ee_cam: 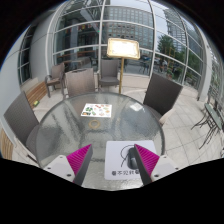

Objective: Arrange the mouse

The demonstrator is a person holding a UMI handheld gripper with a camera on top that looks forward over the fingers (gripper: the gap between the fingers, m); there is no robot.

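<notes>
The round glass table (60,130) fills the scene, with a white mat (122,160) at its near edge. On that mat sits the mouse (132,157), between the fingers. This looks like the approach step; next comes closing in. The gripper (112,158) is wide open, holding nothing.

Support: round glass table (70,125), transparent top, floor visible through it. On top, table centre: small printed card (96,110), flat. At 6 o'clock edge, nearest camera: white mat (122,160) with printed text along near side, flat. Dark mouse (133,158) rests on mat, right half.
</notes>
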